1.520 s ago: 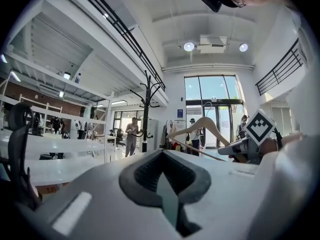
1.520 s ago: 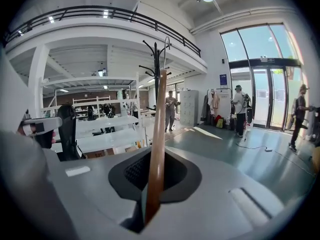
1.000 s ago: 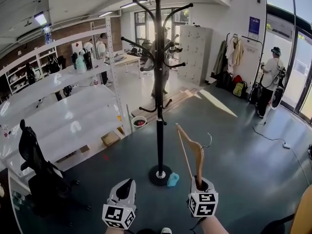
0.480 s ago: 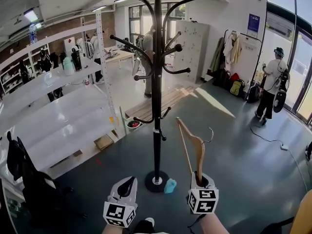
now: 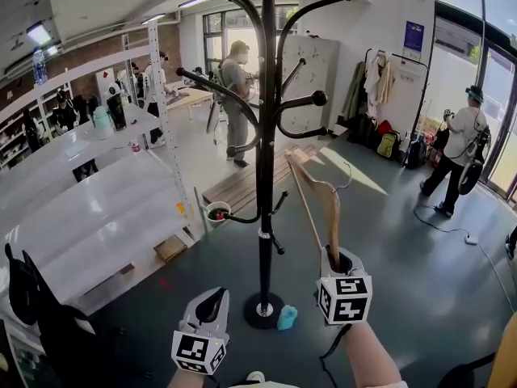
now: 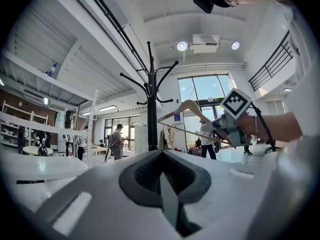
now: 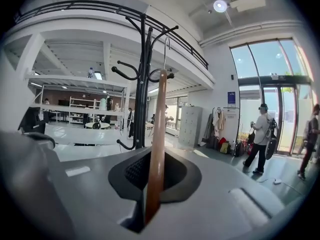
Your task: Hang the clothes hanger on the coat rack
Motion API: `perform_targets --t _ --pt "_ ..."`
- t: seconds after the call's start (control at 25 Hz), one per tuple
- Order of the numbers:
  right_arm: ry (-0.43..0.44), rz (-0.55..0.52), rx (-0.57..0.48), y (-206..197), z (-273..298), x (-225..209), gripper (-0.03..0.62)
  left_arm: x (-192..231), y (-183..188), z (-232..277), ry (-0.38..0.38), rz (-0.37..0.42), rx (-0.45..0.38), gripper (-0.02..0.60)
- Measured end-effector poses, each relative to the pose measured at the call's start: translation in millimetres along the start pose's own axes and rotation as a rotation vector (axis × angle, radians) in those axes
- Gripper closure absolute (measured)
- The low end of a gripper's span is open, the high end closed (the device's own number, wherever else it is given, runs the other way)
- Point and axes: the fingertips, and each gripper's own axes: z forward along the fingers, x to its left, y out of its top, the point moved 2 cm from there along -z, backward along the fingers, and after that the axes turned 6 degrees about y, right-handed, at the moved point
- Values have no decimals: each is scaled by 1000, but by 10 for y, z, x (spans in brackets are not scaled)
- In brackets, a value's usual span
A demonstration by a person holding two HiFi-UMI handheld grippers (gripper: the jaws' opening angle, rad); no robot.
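A tall black coat rack (image 5: 266, 136) with curved arms stands on a round base in front of me; it also shows in the left gripper view (image 6: 151, 104) and the right gripper view (image 7: 142, 84). My right gripper (image 5: 338, 263) is shut on one end of a wooden clothes hanger (image 5: 317, 200), held upright just right of the pole, its metal hook (image 5: 348, 175) pointing away. In the right gripper view the hanger (image 7: 156, 139) rises from the jaws. My left gripper (image 5: 212, 304) hangs low by the base, shut and empty.
A small blue object (image 5: 286, 318) lies beside the rack's base. White shelving (image 5: 105, 200) runs along the left. A black chair (image 5: 32, 305) stands lower left. People stand at the back (image 5: 236, 95) and at the right by the windows (image 5: 459, 148).
The right gripper has lifted the hanger higher, up towards the rack's lower arms. The view has come closer to the rack. The left gripper stays low.
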Motion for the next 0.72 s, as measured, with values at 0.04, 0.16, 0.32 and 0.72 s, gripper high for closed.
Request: perform_targets --t 0.04,0.16,0.32,0.72 --pt "0 -12 -5 95 60 -9 559 27 -21 24 -3 -2 3 581" --pt "-11 -53 -2 336 231 -50 559 93 -74 69 -9 -16 15 581" --pt "-30 -88 31 501 511 -126 558 187 -131 148 -17 -18 27 581" --pt "-3 -105 116 594 1031 -143 557 305 -277 262 -16 -34 71 581"
